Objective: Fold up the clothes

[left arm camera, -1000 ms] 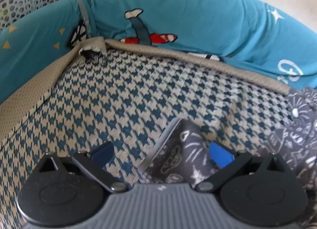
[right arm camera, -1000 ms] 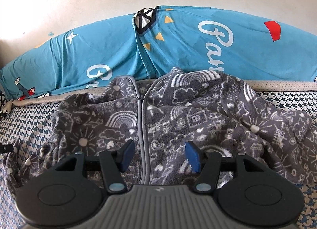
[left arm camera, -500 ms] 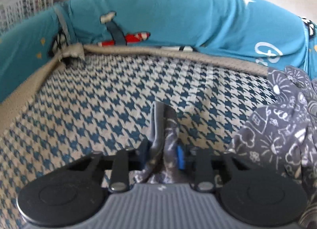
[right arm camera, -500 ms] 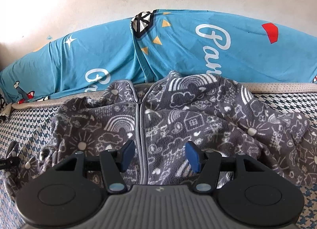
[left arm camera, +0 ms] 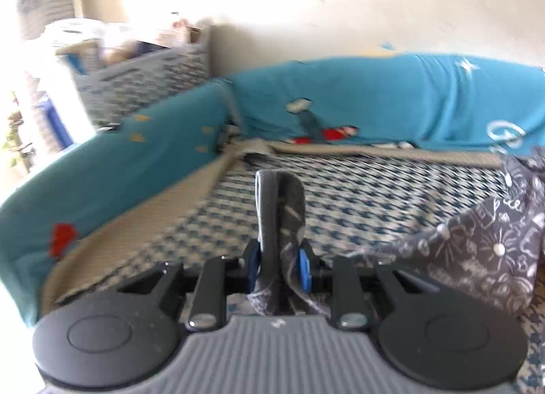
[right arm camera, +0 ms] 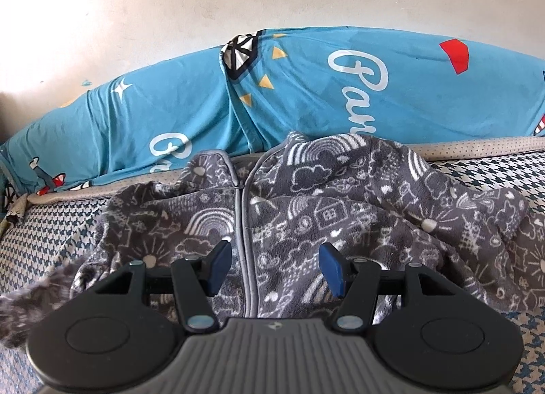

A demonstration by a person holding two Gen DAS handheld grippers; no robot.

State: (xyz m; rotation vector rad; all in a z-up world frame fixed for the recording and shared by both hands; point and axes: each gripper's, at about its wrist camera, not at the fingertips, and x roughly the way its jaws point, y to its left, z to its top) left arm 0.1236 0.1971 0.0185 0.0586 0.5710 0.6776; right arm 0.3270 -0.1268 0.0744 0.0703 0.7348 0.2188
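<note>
A grey fleece jacket [right arm camera: 327,210] with white doodle print and a centre zip lies crumpled on the houndstooth cushion [right arm camera: 41,233]. My right gripper [right arm camera: 276,264] hovers open just above its front, straddling the zip, touching nothing. In the left wrist view my left gripper [left arm camera: 279,266] is shut on the jacket's sleeve end [left arm camera: 281,199], which stands up between the blue pads. The sleeve is lifted off the cushion [left arm camera: 374,189], and the jacket's body [left arm camera: 490,244] trails to the right. That raised sleeve shows as a blurred grey shape [right arm camera: 30,298] at the right wrist view's lower left.
Teal printed bolsters [left arm camera: 340,111] line the back and left sides of the cushion; the same bolsters [right arm camera: 374,87] rise behind the jacket. A white perforated basket [left arm camera: 143,80] stands beyond the left corner. A pale wall is behind.
My left gripper shut on the sleeve end and lifted it up off the cushion, tilting its view upward. The right gripper stayed open above the jacket, barely moving.
</note>
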